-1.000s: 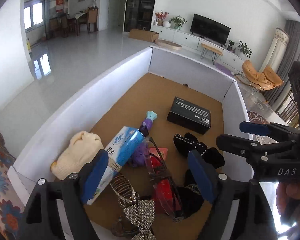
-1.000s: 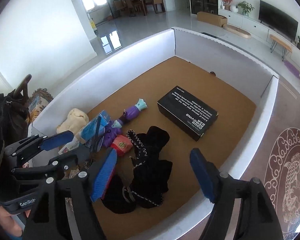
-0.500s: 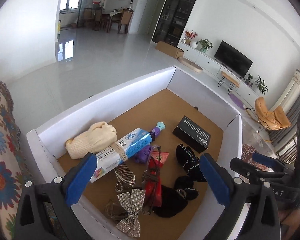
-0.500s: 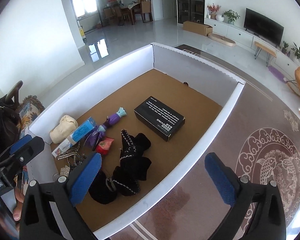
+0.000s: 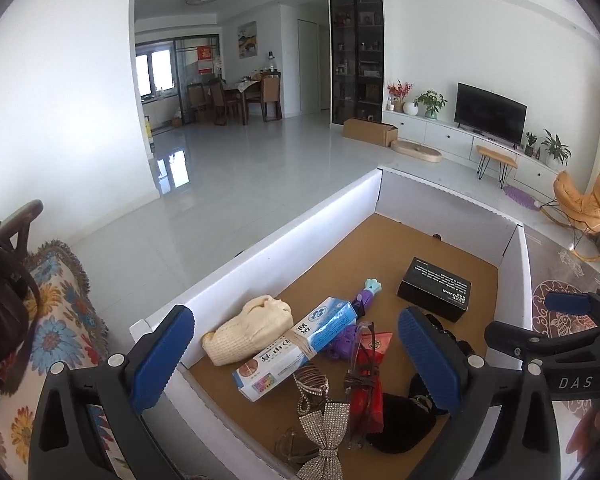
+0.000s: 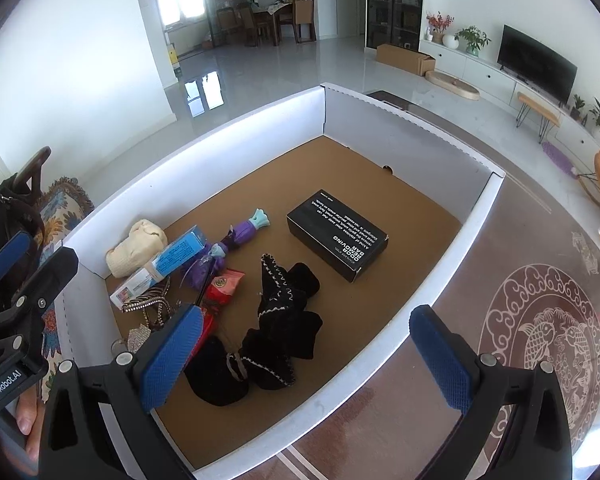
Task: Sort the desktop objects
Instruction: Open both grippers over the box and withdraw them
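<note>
A white-walled tray [image 6: 220, 136] with a brown floor holds the objects. A black box [image 6: 337, 234] [image 5: 436, 294] lies apart toward the far side. Clustered at the near left are a cream knit pouch [image 6: 136, 247] [image 5: 249, 329], a blue-white carton [image 6: 162, 267] [image 5: 296, 347], a purple toy [image 6: 236, 236] [image 5: 366, 297], a red packet [image 6: 222, 285] [image 5: 366, 388], black knit socks [image 6: 288, 312], a black pouch [image 6: 220, 376] and a rhinestone bow [image 5: 325, 442]. My left gripper [image 5: 296, 360] hangs open above the near corner. My right gripper [image 6: 306, 360] is open over the near wall. Both are empty.
A flowered cushion [image 5: 56, 336] and a dark bag [image 6: 4, 216] lie left of the tray. A patterned rug [image 6: 540, 328] covers the floor to the right. Beyond the tray lies a tiled floor, with a TV unit [image 5: 488, 116] and an orange chair [image 5: 580, 200] farther off.
Both grippers have opened wider and drawn back from the tray. The left one has lifted and tilted up, showing more of the room. The objects lie as before.
</note>
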Demonstrator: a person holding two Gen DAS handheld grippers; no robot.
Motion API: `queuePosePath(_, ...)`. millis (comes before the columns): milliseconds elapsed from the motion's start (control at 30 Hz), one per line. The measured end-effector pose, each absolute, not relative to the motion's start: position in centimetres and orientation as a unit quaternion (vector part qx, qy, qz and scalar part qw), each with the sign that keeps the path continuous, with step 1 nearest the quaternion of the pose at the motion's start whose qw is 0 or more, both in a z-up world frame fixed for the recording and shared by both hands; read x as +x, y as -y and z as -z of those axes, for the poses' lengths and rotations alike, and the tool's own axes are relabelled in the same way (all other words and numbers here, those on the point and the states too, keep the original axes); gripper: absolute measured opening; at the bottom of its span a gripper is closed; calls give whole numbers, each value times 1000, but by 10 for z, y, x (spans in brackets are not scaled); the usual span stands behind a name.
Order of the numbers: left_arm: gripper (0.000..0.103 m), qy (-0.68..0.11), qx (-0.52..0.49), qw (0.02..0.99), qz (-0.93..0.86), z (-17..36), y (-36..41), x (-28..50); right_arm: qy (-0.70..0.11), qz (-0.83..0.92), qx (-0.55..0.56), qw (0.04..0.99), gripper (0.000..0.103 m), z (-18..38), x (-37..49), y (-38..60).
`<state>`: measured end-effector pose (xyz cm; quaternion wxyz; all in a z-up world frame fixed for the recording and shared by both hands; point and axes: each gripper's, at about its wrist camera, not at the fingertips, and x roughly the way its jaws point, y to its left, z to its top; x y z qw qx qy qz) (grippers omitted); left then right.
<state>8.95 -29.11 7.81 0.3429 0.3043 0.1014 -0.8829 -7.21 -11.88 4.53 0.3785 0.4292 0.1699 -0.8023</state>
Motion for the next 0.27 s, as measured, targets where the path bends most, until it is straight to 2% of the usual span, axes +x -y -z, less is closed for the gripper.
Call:
queuePosePath(167, 103, -124, 315, 325, 883, -74, 292, 89, -173, 803, 428, 377, 103, -43, -71, 119)
queuePosePath(267, 103, -104, 306, 339, 883, -73, 285, 89, -172, 803, 427, 378, 103, -43, -70, 119)
